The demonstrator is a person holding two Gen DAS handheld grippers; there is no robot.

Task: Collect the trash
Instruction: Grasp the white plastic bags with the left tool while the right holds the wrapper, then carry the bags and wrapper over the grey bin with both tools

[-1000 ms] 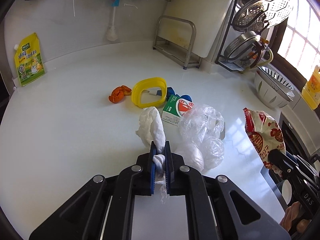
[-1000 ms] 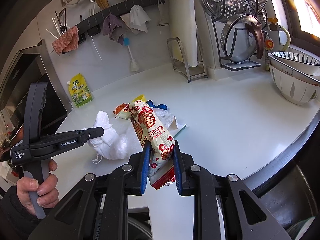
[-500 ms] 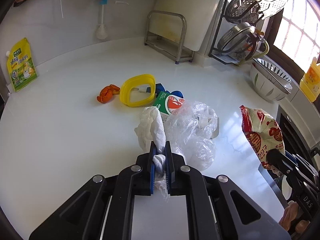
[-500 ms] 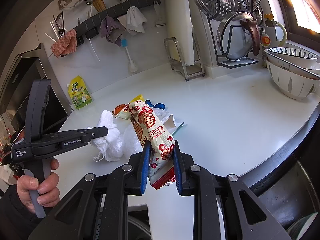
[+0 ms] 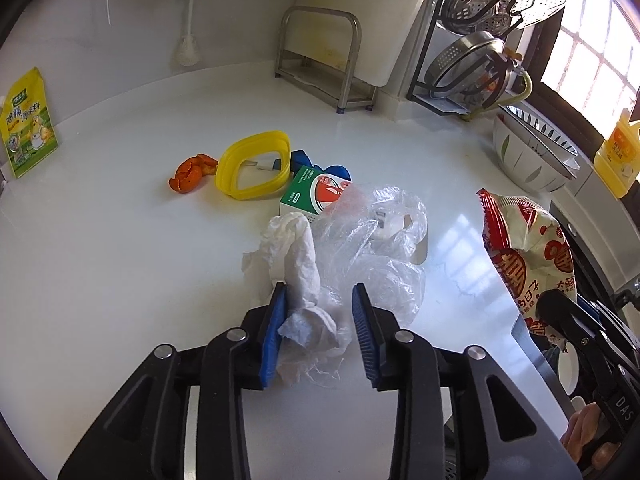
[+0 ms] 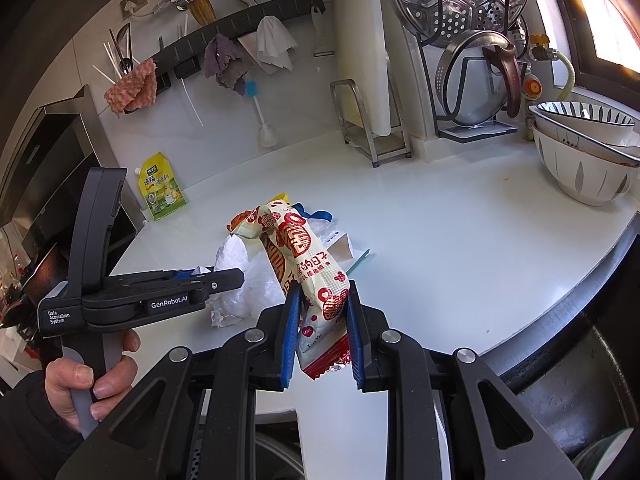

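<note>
My left gripper (image 5: 319,294) is open over the white counter (image 5: 100,264); a crumpled white tissue (image 5: 296,264) lies loose between its blue pads, against a clear plastic bag (image 5: 376,248). Behind them lie a green-and-red carton (image 5: 314,192), a yellow plastic ring (image 5: 256,164), orange peel (image 5: 192,172) and a blue piece (image 5: 336,170). My right gripper (image 6: 322,292) is shut on a red-and-white snack wrapper (image 6: 304,256), held above the counter's front edge; the wrapper also shows in the left wrist view (image 5: 524,256). The left gripper also shows in the right wrist view (image 6: 224,278).
A yellow pouch (image 5: 26,124) leans on the back wall at left. A metal rack (image 5: 324,64) and pot-lid stand (image 5: 480,40) are at the back. Stacked bowls (image 6: 584,152) sit at the right, with a yellow oil bottle (image 5: 618,156) beyond. A sink (image 6: 580,400) lies below the counter edge.
My left gripper has opened and let go of the tissue, which now lies loose between the pads. The right gripper still holds the wrapper.
</note>
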